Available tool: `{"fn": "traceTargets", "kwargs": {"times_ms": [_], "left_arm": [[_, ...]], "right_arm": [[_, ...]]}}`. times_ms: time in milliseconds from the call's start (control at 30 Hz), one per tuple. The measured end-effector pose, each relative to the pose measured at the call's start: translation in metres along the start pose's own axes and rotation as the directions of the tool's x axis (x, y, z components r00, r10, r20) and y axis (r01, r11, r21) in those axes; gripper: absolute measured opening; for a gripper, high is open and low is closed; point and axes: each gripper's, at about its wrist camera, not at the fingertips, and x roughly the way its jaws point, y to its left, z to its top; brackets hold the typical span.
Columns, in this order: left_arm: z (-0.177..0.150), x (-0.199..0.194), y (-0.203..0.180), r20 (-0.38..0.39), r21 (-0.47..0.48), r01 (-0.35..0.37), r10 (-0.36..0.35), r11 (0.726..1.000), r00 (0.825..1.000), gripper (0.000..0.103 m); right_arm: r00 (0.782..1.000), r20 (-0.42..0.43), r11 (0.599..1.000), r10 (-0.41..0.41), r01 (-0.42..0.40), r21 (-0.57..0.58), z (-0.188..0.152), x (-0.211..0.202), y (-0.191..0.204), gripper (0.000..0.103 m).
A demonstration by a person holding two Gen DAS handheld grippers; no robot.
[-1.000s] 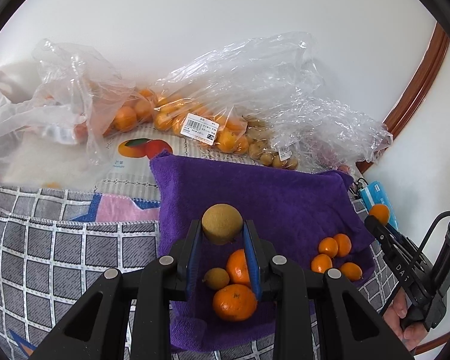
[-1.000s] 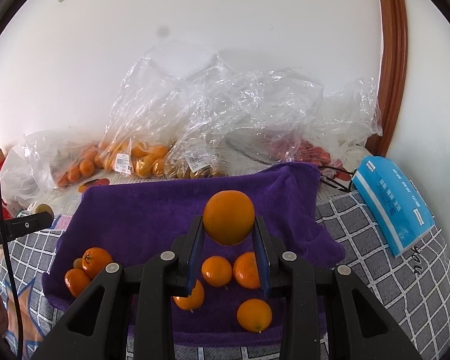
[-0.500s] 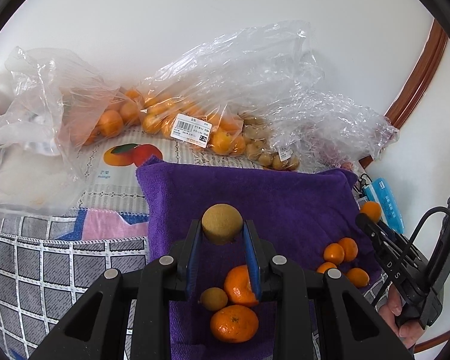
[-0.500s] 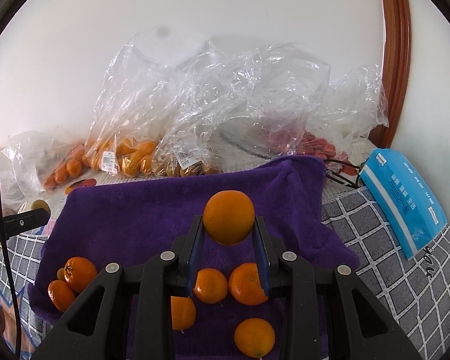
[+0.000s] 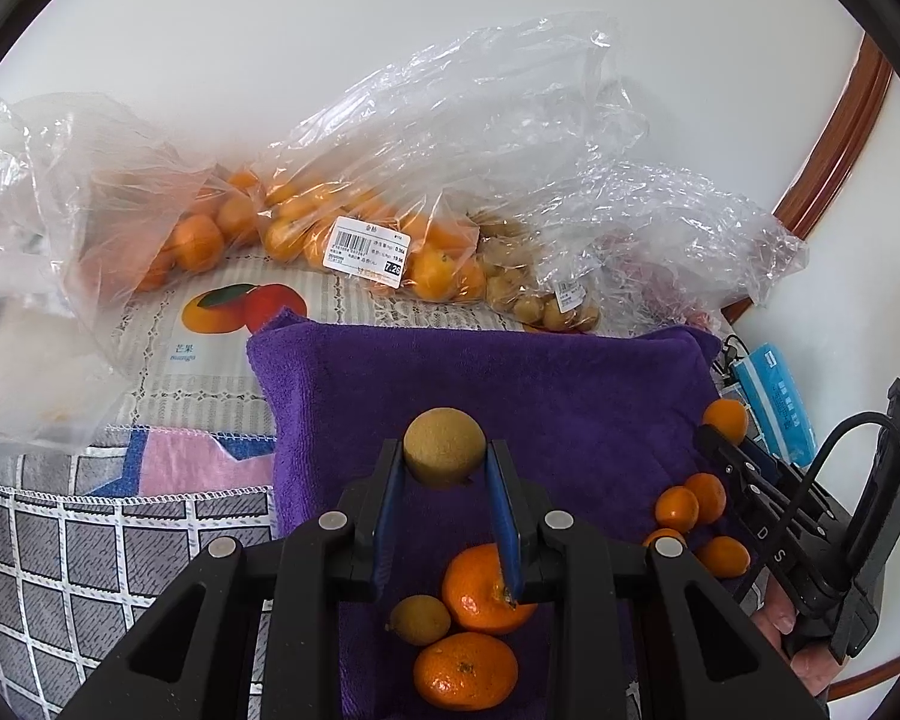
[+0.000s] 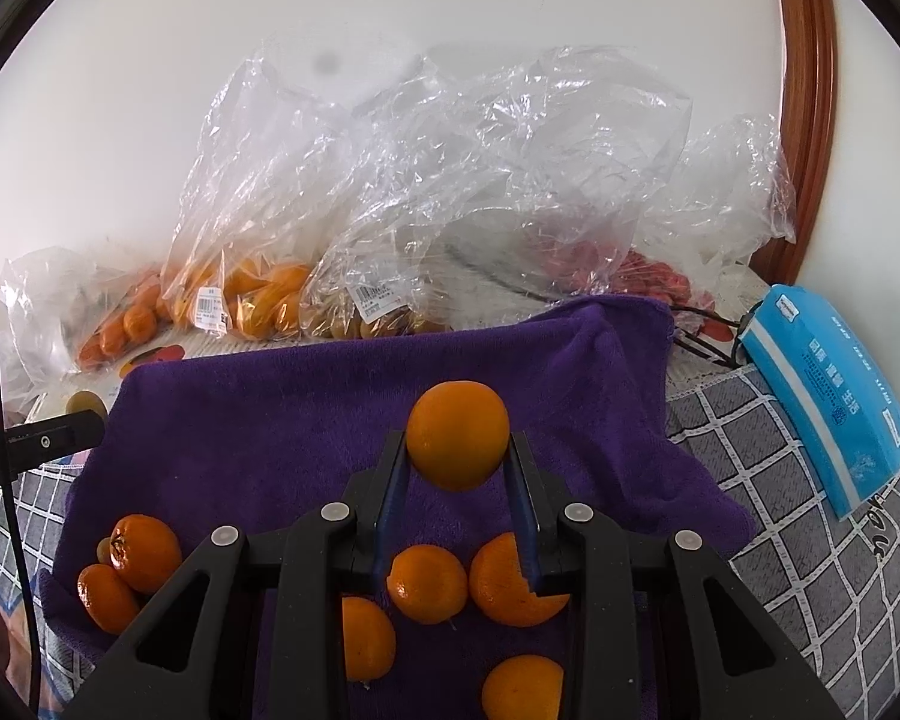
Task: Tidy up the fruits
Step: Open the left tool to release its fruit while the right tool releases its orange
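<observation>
Left hand-held gripper [image 5: 444, 468] clamped on a round brownish-tan fruit [image 5: 444, 447], pinched at the finger tips, held above the purple towel [image 5: 558, 384]. Right hand-held gripper [image 6: 457, 462] clamped on an orange [image 6: 457, 435], also lifted over the towel.

Left wrist view: below the held fruit, at 6 o'clock, two mandarins [image 5: 486, 588] touching each other, with a small brownish fruit [image 5: 420, 619] just beside them at their 9 o'clock. Cluster of small oranges [image 5: 690, 501] on the towel at 3 o'clock, near the right hand-held gripper's body.

Right wrist view: four loose oranges [image 6: 429, 583] on the towel under the fingers at 6 o'clock; the two mandarins sit at 8 o'clock near the towel's edge.

Behind the towel at 12 o'clock: clear plastic bags [image 5: 390, 228] of oranges with a barcode label, another bag of brownish fruit [image 5: 534, 294] just beside it at its 3 o'clock, a bag with red fruit [image 6: 648, 276] further right. Blue tissue pack [image 6: 828, 396] at 3 o'clock on the grey checked cover [image 6: 750, 462], apart from the towel. Mango-print mat [image 5: 234, 324] at 10 o'clock under the bags.
</observation>
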Motion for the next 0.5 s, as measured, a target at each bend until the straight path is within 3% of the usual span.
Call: {"fn": "traceTargets", "kwargs": {"times_ms": [500], "left_arm": [[0.002, 0.025, -0.009, -0.046, 0.026, -0.008, 0.009, 1.0, 0.999, 0.026]], "right_arm": [[0.999, -0.032, 1.0, 0.009, -0.01, -0.016, -0.003, 0.018, 0.009, 0.032]]}}
